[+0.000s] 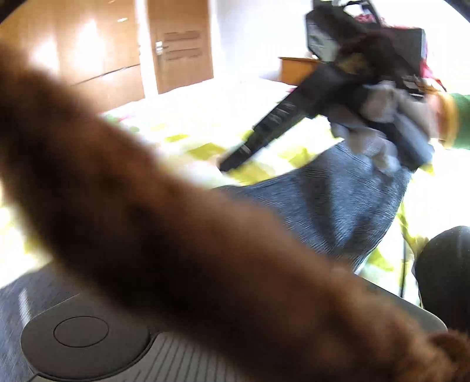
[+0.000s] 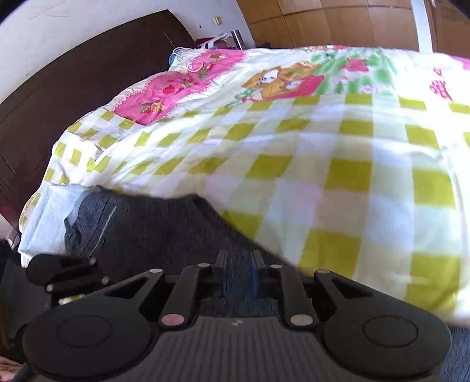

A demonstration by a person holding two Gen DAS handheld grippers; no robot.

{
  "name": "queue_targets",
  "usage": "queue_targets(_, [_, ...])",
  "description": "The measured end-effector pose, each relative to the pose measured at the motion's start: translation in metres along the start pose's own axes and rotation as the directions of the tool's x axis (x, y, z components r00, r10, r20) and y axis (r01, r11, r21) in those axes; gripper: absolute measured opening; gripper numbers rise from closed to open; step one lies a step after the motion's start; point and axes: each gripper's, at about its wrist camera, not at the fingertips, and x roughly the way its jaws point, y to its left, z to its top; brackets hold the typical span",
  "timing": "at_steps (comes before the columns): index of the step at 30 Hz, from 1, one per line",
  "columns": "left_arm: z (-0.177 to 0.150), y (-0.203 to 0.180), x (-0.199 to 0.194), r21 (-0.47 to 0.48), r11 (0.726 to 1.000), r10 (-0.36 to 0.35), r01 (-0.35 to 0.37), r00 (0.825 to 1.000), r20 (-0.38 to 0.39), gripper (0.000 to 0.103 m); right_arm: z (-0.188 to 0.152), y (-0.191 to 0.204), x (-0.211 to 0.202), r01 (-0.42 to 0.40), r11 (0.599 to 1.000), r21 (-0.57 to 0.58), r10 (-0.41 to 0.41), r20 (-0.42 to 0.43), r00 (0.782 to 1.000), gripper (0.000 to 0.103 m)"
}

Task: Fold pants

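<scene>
Dark blue-grey pants (image 2: 147,229) lie on the checked bed cover (image 2: 337,147), near its edge. My right gripper (image 2: 238,258) has its fingers drawn close together with pants fabric between them. In the left wrist view the right gripper (image 1: 232,163) slants down toward the bed, held by a grey-gloved hand (image 1: 379,117) with a green sleeve, and the pants (image 1: 337,205) rise in a fold beneath that hand. Only the base of my left gripper (image 1: 82,332) shows. A blurred brown strand (image 1: 176,220), like a braid of hair, hides its fingers.
A dark headboard (image 2: 73,73) stands behind the bed and wooden wardrobes (image 2: 337,20) line the far wall. A door (image 1: 179,44), a black bag (image 1: 367,32) and a wooden nightstand (image 1: 296,69) are beyond the bed. A person's dark-clad knee (image 1: 446,270) is at the right.
</scene>
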Motion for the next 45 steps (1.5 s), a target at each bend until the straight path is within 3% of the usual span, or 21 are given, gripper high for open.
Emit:
queue_targets(2, [0.004,-0.013,0.015,0.034,0.999,-0.016,0.017,1.0,-0.025,0.037,-0.029,-0.015,-0.004,0.139,0.99,0.019,-0.138,-0.051,0.989,0.032])
queue_targets(4, [0.004,-0.02,0.032,0.06,0.998,-0.003,0.007,0.998,-0.063,0.037,-0.049,-0.042,-0.014,0.267,0.96,0.083,-0.265,-0.041,0.963,0.011])
queue_targets(7, [0.01,-0.028,0.04,0.061,0.998,0.009,-0.004,0.996,-0.086,0.037,-0.061,-0.076,-0.054,0.31,0.909,0.28,-0.338,0.058,0.939,0.012])
queue_targets(10, [0.02,-0.034,0.045,0.077,0.997,0.03,-0.022,0.995,-0.099,0.037,-0.08,-0.086,-0.102,0.303,0.883,0.359,-0.378,0.163,0.911,0.023])
queue_targets(14, [0.029,-0.048,0.049,0.093,0.996,0.025,-0.014,0.992,-0.121,0.037,-0.124,-0.093,-0.167,0.355,0.823,0.442,-0.469,0.177,0.865,0.027])
queue_targets(17, [0.031,-0.069,0.051,0.133,0.991,0.021,-0.002,0.99,-0.14,0.036,-0.152,-0.09,-0.192,0.458,0.763,0.457,-0.577,0.161,0.801,0.03])
queue_targets(19, [0.034,-0.089,0.053,0.185,0.983,0.014,0.01,0.992,-0.128,0.037,-0.165,-0.091,-0.202,0.48,0.726,0.492,-0.619,0.165,0.768,0.035])
queue_targets(21, [0.039,-0.109,0.058,0.223,0.975,0.03,-0.004,0.993,-0.112,0.037,-0.181,-0.098,-0.208,0.45,0.679,0.58,-0.634,0.154,0.758,0.037])
queue_targets(25, [0.049,-0.125,0.069,0.188,0.982,-0.004,0.024,0.995,-0.104,0.04,-0.214,-0.116,-0.225,0.355,0.582,0.732,-0.645,0.15,0.749,0.037])
queue_targets(28, [0.056,-0.139,0.077,0.186,0.982,-0.014,0.033,0.995,-0.104,0.04,-0.227,-0.132,-0.234,0.273,0.538,0.798,-0.647,0.183,0.74,0.037])
queue_targets(32, [0.062,-0.153,0.085,0.207,0.978,-0.014,0.035,0.995,-0.101,0.04,-0.224,-0.152,-0.236,0.251,0.468,0.847,-0.688,0.172,0.705,0.037])
queue_targets(35, [0.067,-0.158,0.088,0.202,0.979,-0.021,0.041,0.995,-0.101,0.042,-0.225,-0.164,-0.234,0.208,0.422,0.882,-0.677,0.154,0.72,0.037])
queue_targets(39, [0.07,-0.161,0.093,0.202,0.978,-0.028,0.047,0.995,-0.096,0.043,-0.233,-0.168,-0.24,0.091,0.418,0.904,-0.62,0.21,0.756,0.04])
queue_targets(41, [0.07,-0.162,0.096,0.195,0.979,-0.035,0.053,0.995,-0.094,0.043,-0.233,-0.171,-0.235,0.074,0.422,0.904,-0.62,0.228,0.751,0.04])
queue_targets(44, [0.072,-0.163,0.099,0.18,0.983,-0.031,0.047,0.995,-0.092,0.043,-0.23,-0.181,-0.224,-0.016,0.408,0.913,-0.623,0.291,0.726,0.041])
queue_targets(45, [0.072,-0.163,0.099,0.173,0.984,-0.03,0.045,0.996,-0.089,0.043,-0.229,-0.185,-0.221,-0.06,0.402,0.914,-0.62,0.32,0.716,0.035])
